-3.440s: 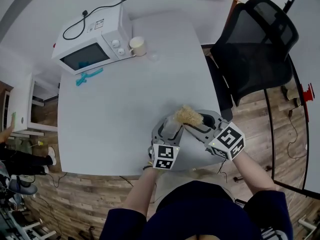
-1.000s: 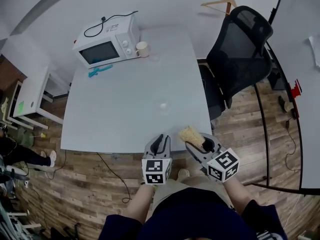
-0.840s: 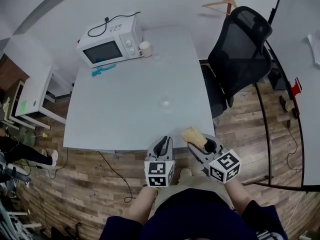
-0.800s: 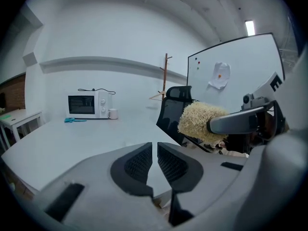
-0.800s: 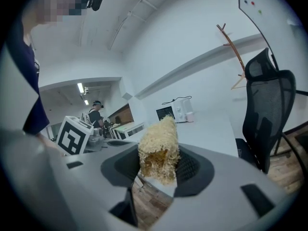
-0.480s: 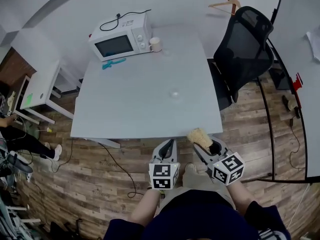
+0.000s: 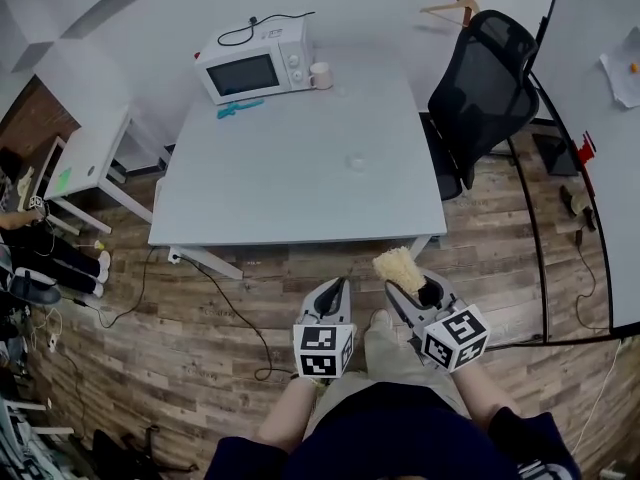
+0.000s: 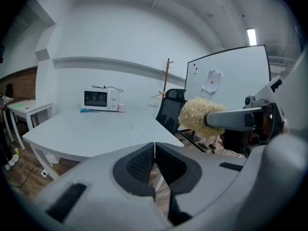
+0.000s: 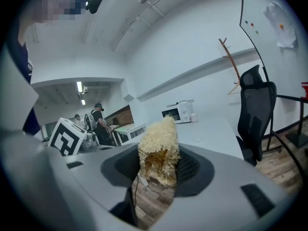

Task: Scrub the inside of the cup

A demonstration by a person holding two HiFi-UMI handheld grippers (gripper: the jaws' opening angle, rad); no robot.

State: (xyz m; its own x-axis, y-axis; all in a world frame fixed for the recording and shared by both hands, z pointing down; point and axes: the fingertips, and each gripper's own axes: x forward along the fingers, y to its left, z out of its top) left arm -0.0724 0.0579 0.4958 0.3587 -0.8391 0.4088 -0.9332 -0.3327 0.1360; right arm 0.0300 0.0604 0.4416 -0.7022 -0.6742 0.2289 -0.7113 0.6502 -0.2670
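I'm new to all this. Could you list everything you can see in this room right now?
table: one, light grey, centre
microwave: one, white, table's far left corner
mug: one, cream, beside microwave
teal object: one, in front of microwave
clear object: one, see-through, mid-table, perhaps a cup
office chair: one, black, right of table
coat stand: one, wooden, behind chair
side table: one, white, left
scrubber: one, straw-coloured, held, off the table
left gripper: one, grey, shut, empty
right gripper: one, grey, shut on scrubber

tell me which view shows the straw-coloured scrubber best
The right gripper view: the scrubber fills the centre, clamped in the right gripper. The head view shows it small at that gripper's tip; the left gripper view shows it side-on.
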